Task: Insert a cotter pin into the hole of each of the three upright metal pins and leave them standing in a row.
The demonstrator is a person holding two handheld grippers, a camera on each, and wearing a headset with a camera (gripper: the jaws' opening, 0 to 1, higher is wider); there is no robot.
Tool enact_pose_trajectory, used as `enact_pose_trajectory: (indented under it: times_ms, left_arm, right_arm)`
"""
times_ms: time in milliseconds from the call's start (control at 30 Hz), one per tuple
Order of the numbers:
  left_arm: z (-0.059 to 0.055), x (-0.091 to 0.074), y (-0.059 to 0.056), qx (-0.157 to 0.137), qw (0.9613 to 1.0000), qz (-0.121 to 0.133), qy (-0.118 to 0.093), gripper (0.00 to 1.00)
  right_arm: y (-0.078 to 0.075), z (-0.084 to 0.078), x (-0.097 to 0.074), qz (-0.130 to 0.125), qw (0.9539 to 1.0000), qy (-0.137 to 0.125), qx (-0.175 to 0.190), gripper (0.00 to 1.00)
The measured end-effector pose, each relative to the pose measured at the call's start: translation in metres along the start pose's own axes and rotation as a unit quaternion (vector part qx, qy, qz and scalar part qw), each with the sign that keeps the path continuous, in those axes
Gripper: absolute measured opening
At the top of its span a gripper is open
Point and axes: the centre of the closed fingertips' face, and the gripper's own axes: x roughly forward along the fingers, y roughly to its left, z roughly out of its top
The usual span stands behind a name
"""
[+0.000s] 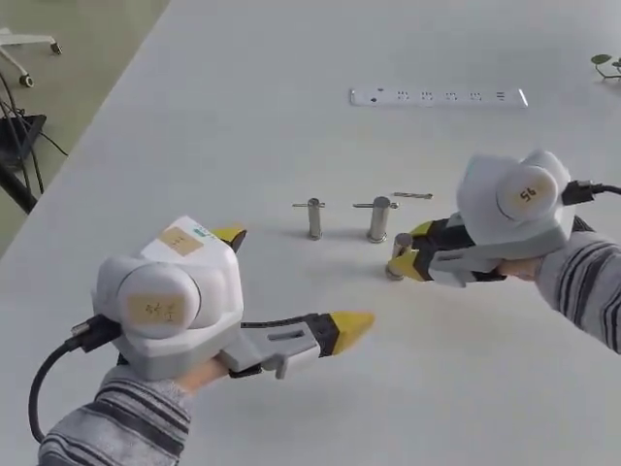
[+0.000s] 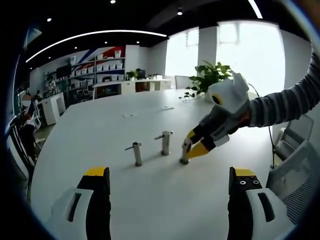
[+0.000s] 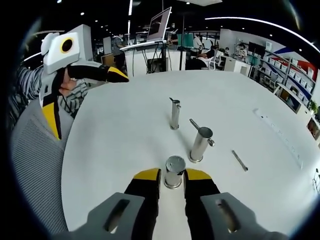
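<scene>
Three upright metal pins stand on the white table. The left pin (image 1: pixel 314 217) and the middle pin (image 1: pixel 378 218) each carry a cotter pin through the top. My right gripper (image 1: pixel 411 254) is shut on the third pin (image 1: pixel 398 258), a little nearer than the other two; in the right gripper view the yellow-tipped jaws press both sides of this pin (image 3: pixel 174 171). A loose cotter pin (image 1: pixel 412 195) lies flat behind the middle pin. My left gripper (image 1: pixel 291 280) hovers open at the near left, well short of the pins, with nothing between its jaws (image 2: pixel 168 172).
A white power strip (image 1: pixel 439 96) lies at the far side of the table. A plant (image 1: pixel 606 63) sits at the far right edge. The table's left edge (image 1: pixel 87 146) drops to the floor. A mesh chair (image 2: pixel 295 165) stands beside the table.
</scene>
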Motion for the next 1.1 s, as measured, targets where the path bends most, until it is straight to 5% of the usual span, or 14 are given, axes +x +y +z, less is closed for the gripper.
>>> enact_pose_trajectory:
  times_ms: [633, 1100]
  left_arm:
    - [0.005, 0.002, 0.008, -0.010, 0.9999, 0.008, -0.007, 0.98]
    - [0.008, 0.004, 0.017, -0.012, 0.9998, 0.013, -0.007, 0.98]
  right_arm:
    - [-0.014, -0.013, -0.022, 0.012, 0.9990, 0.040, -0.015, 0.20]
    - [-0.070, -0.011, -0.027, -0.022, 0.9971, 0.073, -0.003, 0.17]
